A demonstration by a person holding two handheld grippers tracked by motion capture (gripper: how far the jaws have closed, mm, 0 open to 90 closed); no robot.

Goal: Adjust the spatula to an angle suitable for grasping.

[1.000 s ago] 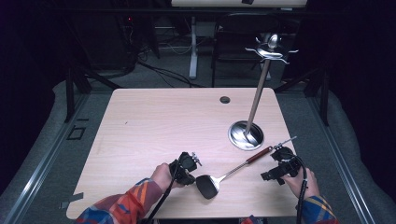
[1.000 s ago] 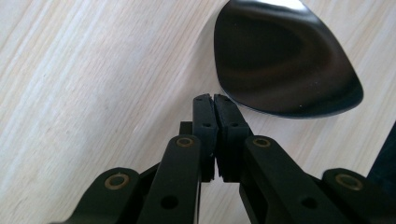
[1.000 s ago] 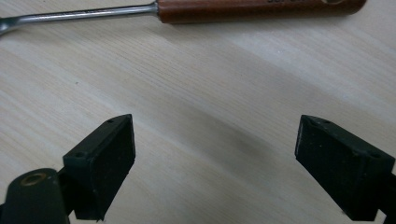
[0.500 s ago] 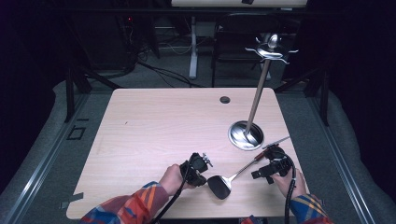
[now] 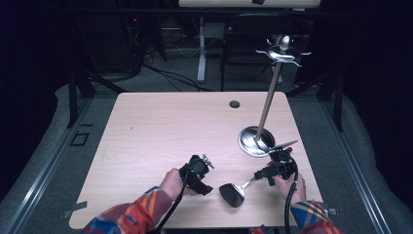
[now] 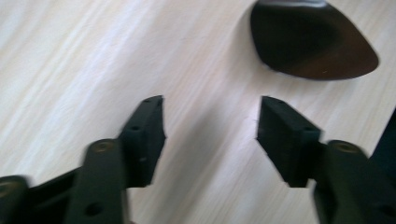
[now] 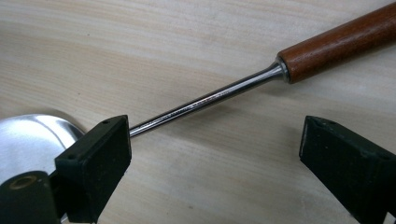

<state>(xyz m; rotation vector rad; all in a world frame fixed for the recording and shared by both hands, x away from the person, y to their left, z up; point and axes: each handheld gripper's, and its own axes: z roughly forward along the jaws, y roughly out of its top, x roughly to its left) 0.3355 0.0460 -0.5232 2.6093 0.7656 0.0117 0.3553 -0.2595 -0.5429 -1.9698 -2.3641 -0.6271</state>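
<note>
The left tool [image 6: 210, 135] has just been opening with nothing between its jaws, the right tool [image 7: 212, 154] is hanging wide apart over the spatula [image 5: 233, 193] lying on the desk [image 5: 160, 126], and a careless close is risking the thin shaft rolling away.

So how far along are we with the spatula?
Nothing hung yet: the spatula lies on the table. The left claw has just been opening, nothing between its jaws; right claw stands open astride the metal shaft. Likely left: grip it, hang it on the utensil stand.
</note>
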